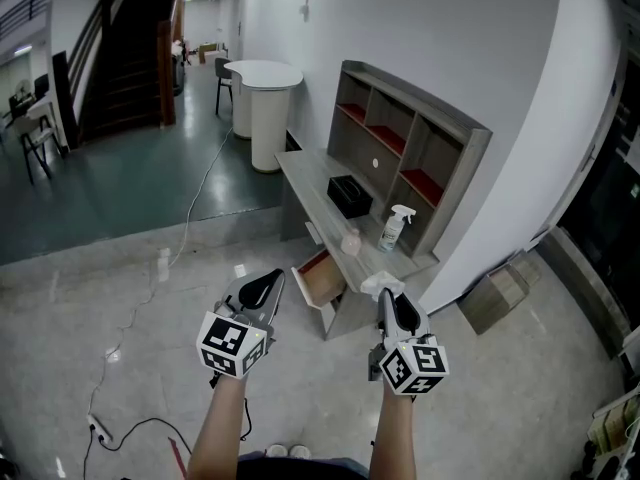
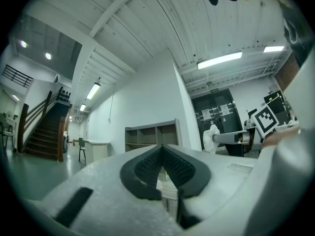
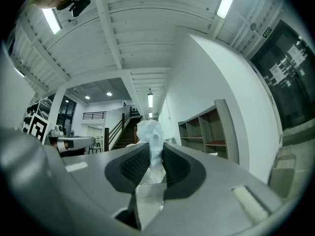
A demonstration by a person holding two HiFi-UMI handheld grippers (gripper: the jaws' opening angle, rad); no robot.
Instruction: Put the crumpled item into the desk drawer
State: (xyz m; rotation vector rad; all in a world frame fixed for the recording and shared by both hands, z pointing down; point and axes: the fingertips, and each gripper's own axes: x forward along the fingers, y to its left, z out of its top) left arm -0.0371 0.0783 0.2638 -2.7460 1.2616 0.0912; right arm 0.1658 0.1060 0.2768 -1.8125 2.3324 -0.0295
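Polished stone floor runs up to a grey desk (image 1: 305,178) against a white wall, its drawer (image 1: 322,280) standing open at the low near end. A box (image 1: 349,196) and a spray bottle (image 1: 396,228) sit on the desktop.

The right gripper (image 3: 153,149) is clamped on the crumpled item (image 3: 149,131), a white paper wad pinched between the ribbed pads. The left gripper (image 2: 162,150) has its jaws together and holds nothing. The wad hangs in the air at the right gripper's tips, on the near side of the desk and not yet over the drawer.

The step in hand looks to be the carry to the drawer. Done well, the grip would hold firm until the tips are down inside the drawer walls. Paper this light could drift or spring off the rim if let go from above. The left gripper is best kept to its own side, clear of the path.

The wad's long axis runs along the jaws. Its lower part is caught between the pads. The bulkier free end sticks out past the tips and points away from the hand, toward the desk.
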